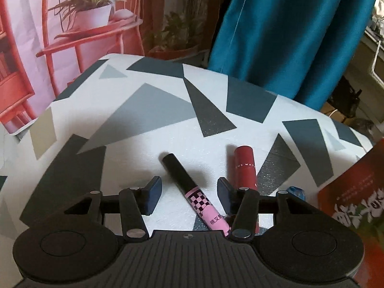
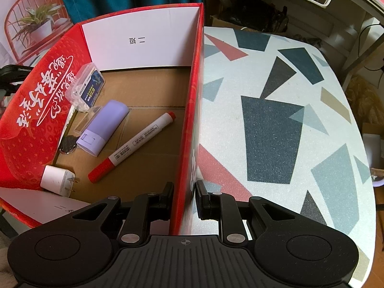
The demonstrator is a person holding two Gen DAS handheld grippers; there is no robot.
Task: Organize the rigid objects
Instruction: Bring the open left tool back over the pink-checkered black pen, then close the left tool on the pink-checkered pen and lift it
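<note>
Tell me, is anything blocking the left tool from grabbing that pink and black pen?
Nothing visible does. The left tool hangs open over the pink and black pen, which lies between its fingers on bare tabletop. A red tube lies beside it, apart.

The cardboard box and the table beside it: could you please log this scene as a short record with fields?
surface: table with a white cover printed in grey shapes
container: red cardboard box, open at the top
in box: red marker, lilac case, white plug adapter, clear plastic box
on table: pink and black tube, red tube
left gripper: open, straddling the pink and black tube
right gripper: shut on the box wall
</note>
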